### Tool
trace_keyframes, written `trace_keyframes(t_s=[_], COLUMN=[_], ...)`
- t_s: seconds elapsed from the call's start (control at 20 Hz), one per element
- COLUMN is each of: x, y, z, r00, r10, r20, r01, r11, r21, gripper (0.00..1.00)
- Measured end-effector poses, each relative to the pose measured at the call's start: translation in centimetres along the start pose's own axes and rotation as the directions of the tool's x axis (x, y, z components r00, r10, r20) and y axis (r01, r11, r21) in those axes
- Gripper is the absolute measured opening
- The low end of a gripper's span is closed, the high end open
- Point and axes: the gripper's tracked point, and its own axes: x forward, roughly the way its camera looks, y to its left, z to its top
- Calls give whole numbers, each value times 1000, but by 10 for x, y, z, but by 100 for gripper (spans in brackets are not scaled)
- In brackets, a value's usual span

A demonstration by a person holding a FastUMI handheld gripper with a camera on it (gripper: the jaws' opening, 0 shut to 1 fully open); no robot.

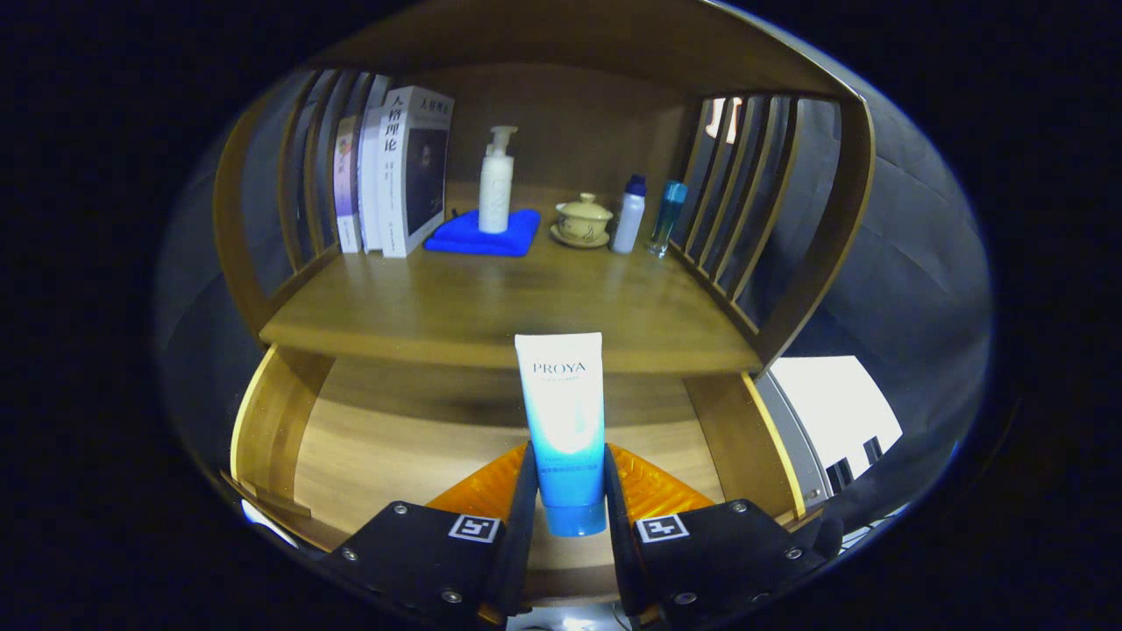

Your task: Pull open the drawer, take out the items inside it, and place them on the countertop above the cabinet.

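Both fingers of the gripper (565, 499) clamp a tube (563, 421), held upright above the open drawer (368, 447). Beyond it lies the wooden countertop (491, 311), slatted at both sides, carrying books (399, 171), a pump bottle (496, 180) on a blue cloth (465, 238), a lidded cup (583, 219) and two small bottles (629, 215).

The tube (561, 421) stands upright between the fingers of the hand-held gripper (565, 499), both pressing its sides, above the open drawer (263, 421). Beyond it lies the tabletop (491, 315). At its back, from left to right: books (394, 171), a pump bottle (496, 182) on a folded cloth (465, 237), a lidded cup (584, 217) on a saucer, a capped bottle (629, 215), and a second bottle (668, 216) just beside it.
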Motion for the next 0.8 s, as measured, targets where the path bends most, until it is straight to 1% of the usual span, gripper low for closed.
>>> trace_keyframes(t_s=[0.2,0.35,0.5,0.7,0.8], x=[29,54,76,102,112], y=[-7,-4,-6,14,25], z=[36,53,70,95,95], r00=[999,999,999,996,993], r10=[-10,16,2,73,111], r20=[33,31,43,58,49], r01=[10,-15,0,-73,-113], r11=[1000,999,998,997,993], r21=[-15,-33,-58,-9,34], gripper=[42,42,42,42,42])
